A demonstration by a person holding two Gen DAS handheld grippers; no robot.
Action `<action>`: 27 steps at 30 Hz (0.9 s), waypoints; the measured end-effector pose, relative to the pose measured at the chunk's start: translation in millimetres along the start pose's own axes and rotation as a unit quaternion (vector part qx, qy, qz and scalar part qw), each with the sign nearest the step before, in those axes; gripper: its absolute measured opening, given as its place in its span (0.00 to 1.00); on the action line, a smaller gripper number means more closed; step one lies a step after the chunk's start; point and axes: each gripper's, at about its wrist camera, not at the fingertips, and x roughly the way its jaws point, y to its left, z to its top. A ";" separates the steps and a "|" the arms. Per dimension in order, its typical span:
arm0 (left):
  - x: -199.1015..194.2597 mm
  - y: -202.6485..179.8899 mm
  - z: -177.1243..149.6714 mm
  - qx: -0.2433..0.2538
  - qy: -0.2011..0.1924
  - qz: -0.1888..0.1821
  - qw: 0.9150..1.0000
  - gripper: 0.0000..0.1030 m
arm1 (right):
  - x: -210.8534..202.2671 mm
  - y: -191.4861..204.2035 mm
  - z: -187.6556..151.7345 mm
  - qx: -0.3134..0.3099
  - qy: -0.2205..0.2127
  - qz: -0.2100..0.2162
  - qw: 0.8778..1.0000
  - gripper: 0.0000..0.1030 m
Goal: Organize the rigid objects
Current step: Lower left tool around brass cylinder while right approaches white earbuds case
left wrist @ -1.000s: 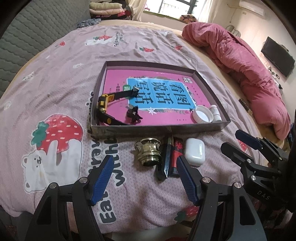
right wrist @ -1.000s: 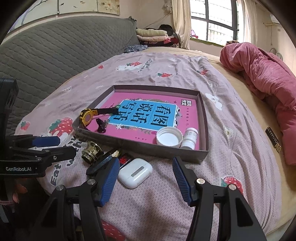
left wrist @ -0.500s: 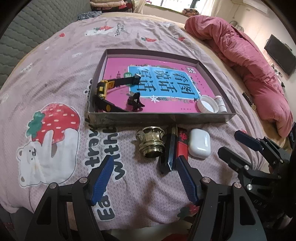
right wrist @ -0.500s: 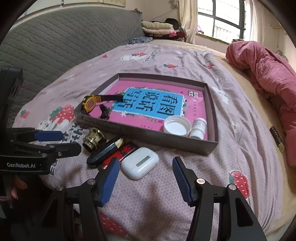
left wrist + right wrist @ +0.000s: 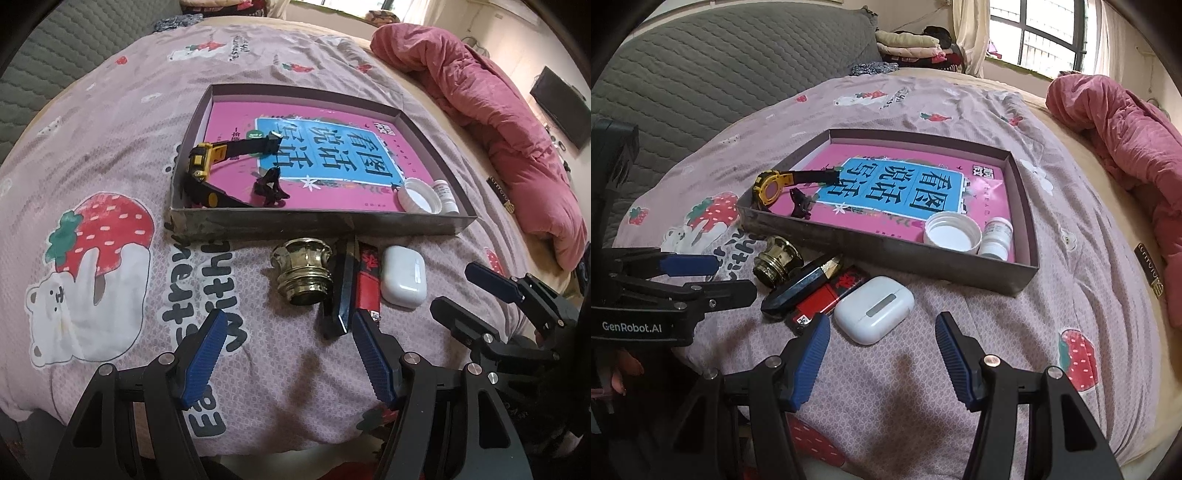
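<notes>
L wrist: my left claw [image 5: 286, 352] was open, empty, above the bed [image 5: 110, 147]. Brass knob [image 5: 303, 272], black stick [image 5: 343, 291], red lighter [image 5: 367, 284], earbud case [image 5: 403, 275] lay in a row just outside the tray [image 5: 321, 221].

R wrist: my right claw [image 5: 881, 354] was open, empty, near the earbud case [image 5: 873, 309]. Watch [image 5: 772, 187], cap [image 5: 952, 236], small bottle [image 5: 996, 238] sat inside the tray [image 5: 886, 254].

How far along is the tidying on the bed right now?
Done: watch, white cap and small bottle lie in the tray. In hand: nothing; left gripper and right gripper hover open. Left: brass knob, black stick, red lighter and earbud case.
</notes>
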 end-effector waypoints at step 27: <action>22.0 -4.1 3.5 -0.001 0.017 -0.001 1.000 0.70 | 16.1 -0.9 -6.8 0.003 0.017 0.005 1.000 0.57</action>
